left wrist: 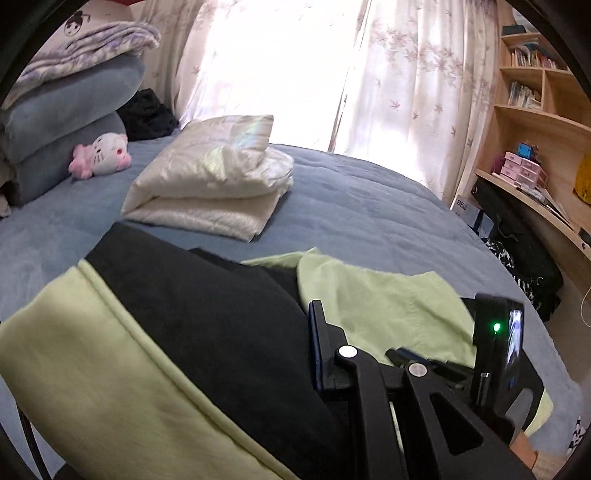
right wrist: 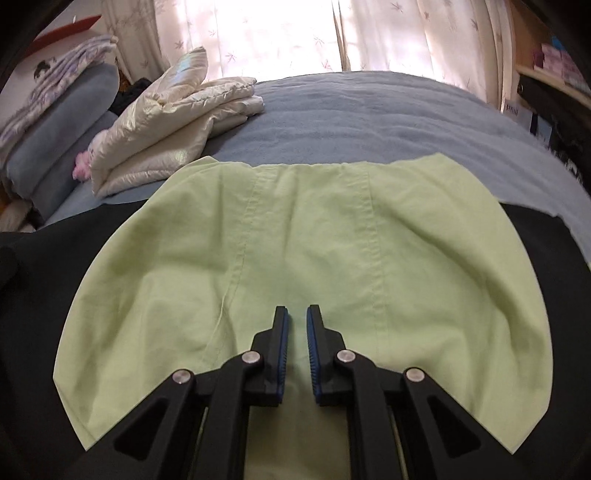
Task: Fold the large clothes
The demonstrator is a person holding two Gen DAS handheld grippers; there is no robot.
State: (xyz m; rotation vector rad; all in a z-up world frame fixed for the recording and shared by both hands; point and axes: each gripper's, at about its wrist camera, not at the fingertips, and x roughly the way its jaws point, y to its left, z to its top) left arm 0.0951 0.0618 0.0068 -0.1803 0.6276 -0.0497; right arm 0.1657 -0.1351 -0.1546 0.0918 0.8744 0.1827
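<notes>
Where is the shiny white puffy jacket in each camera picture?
Left wrist view: the folded white jacket lies on the blue bedspread, upper middle, beyond the black and green garment.
Right wrist view: the same jacket sits at upper left, just past the green cloth's far left corner.
Shared landmark: the floral curtain behind the bed, and the pink and white plush toy left of the jacket.

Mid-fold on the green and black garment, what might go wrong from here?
1. The right gripper stands open with a narrow gap above the light green fabric; a shallow pinch may catch only one layer, so the fold slides apart.
2. The folded cream jacket lies close beyond the black garment; a wide swing might knock it.
3. The left gripper is partly blocked by the other gripper's body, so its grasp is hard to judge.
</notes>
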